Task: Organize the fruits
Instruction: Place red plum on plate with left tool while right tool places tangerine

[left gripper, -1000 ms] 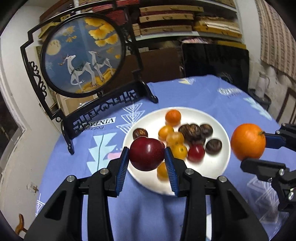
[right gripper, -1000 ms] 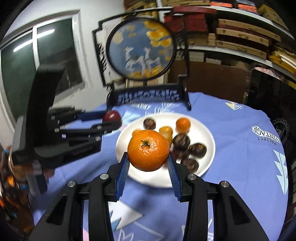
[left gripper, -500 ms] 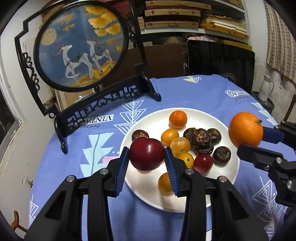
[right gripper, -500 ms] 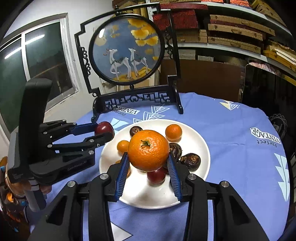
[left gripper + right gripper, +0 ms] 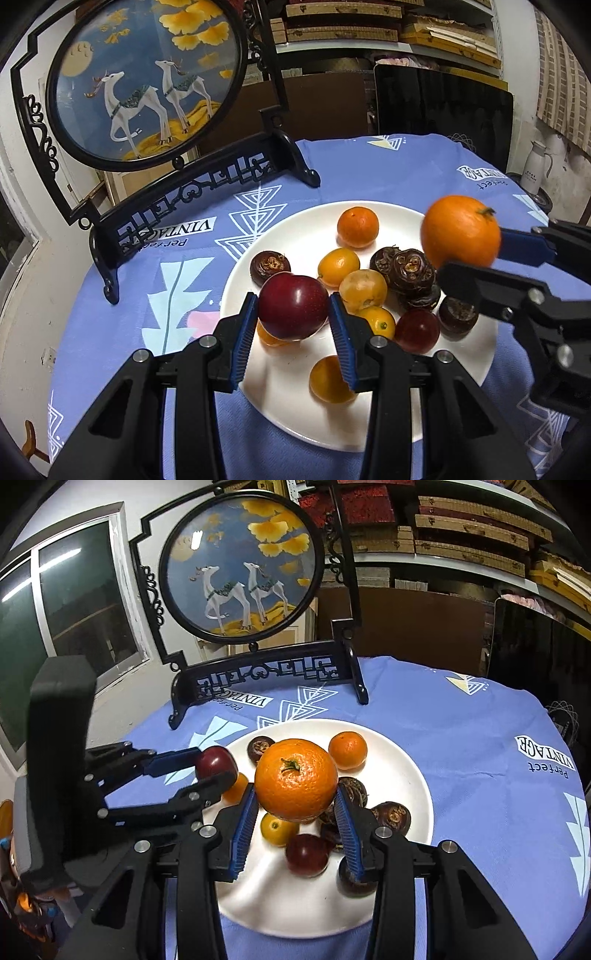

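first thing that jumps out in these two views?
Each tool is clamped on a fruit above the white plate: the left tool on a dark red plum, the right tool on a big orange. Behind the plate, a round deer screen in a black stand sits on the blue tablecloth.

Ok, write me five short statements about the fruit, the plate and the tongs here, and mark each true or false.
1. The left tongs grip a dark red plum. True.
2. The right tongs are empty. False: they hold a large orange.
3. The white plate sits on a blue tablecloth. True.
4. The plate holds only oranges. False: dark brown water chestnuts, small yellow fruits and a red fruit lie there too.
5. The round deer screen lies flat. False: it stands upright behind the plate.
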Tool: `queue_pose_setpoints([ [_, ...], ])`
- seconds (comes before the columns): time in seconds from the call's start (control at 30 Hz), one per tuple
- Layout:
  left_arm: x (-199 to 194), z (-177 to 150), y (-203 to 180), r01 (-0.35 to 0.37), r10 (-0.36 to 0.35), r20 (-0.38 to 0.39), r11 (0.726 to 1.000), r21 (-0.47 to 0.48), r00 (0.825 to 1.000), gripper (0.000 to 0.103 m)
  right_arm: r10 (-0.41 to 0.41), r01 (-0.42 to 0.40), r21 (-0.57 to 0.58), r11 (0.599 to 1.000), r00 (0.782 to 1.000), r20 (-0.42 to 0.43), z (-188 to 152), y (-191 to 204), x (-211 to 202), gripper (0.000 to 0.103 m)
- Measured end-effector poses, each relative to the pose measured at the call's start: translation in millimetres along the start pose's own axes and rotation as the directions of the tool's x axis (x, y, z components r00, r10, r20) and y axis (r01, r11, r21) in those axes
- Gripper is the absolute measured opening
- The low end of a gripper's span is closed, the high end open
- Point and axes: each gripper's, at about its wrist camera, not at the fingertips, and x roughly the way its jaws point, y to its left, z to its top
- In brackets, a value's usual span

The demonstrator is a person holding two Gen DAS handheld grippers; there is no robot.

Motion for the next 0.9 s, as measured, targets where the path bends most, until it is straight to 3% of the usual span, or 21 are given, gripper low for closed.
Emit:
queue_pose_setpoints([
  [0.67,29,1,-12,-0.028,0.028,-0.025,0.999,0.034,0.999,0.038,-0.045,0.045,0.007,0.999,0.998,-0.050,18,-8,41,0.042],
  [0.77,33,0,-12,-0.034,0.035,-0.030,0.999,0.030,0.999,0.040,-0.063,0.063,0.000,0.998,0.996,-0.061,18,-9,46,0.044],
  [0.8,33,0,-12,-0.035,0.036,-0.027,0.999,0.026,0.999,0.041,-0.058,0.058,0.004,0.998,0.997,-0.057,18,-10,45,0.049],
  [0.87,31,1,-10,-0.041,0.041,-0.019,0.999,0.015,0.999,0.051,-0.057,0.058,0.011,0.998,0.998,-0.027,19,-10,38,0.056],
  [0.9,28,0,-9,-0.044,0.044,-0.007,0.999,0.011,0.999,0.062,-0.059,0.059,0.013,0.998,0.998,-0.014,19,-9,34,0.057],
])
